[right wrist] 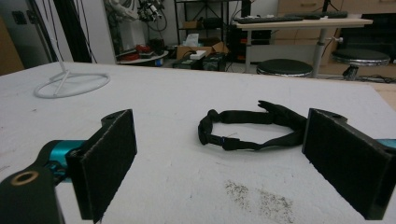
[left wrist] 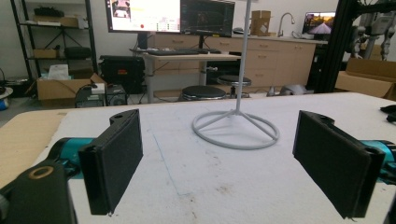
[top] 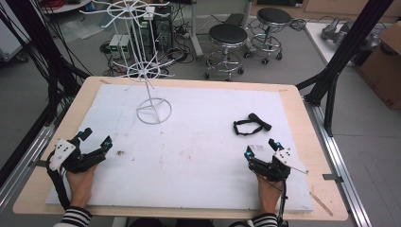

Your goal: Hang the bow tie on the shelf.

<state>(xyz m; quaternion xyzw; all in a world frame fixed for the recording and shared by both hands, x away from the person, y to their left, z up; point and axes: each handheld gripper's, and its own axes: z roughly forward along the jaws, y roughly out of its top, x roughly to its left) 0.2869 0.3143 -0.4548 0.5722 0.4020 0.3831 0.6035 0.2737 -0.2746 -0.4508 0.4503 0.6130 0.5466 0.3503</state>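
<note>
Left gripper: we see the left gripper [top: 97, 140] low at the near left of the counter, held in a hand [top: 81, 182] with a striped sleeve; its jaws stand wide apart and hold nothing.
Left gripper view: between the jaws of the left gripper [left wrist: 219, 158] we see bare white mat, with the ring foot of the wire stand [left wrist: 236, 128] farther ahead.
Right gripper: we see the right gripper [top: 261, 147] at the near right, in the other hand [top: 268, 194]; its jaws are also spread wide and empty.
Right gripper view: the right gripper [right wrist: 219, 163] looks toward the black strap [right wrist: 252, 128], which lies flat on the mat just beyond the jaws, touching neither.
Black strap: in the high view the black strap [top: 250, 124] lies in a loop on the right part of the mat, just ahead of the right gripper and well apart from the stand.
Wire stand: the white wire stand [top: 152, 90] rises upright at the far left-centre, its round foot on the mat.
Counter: a wooden counter [top: 309, 142] covered by a white mat [top: 198, 151] with a few dark specks.
</note>
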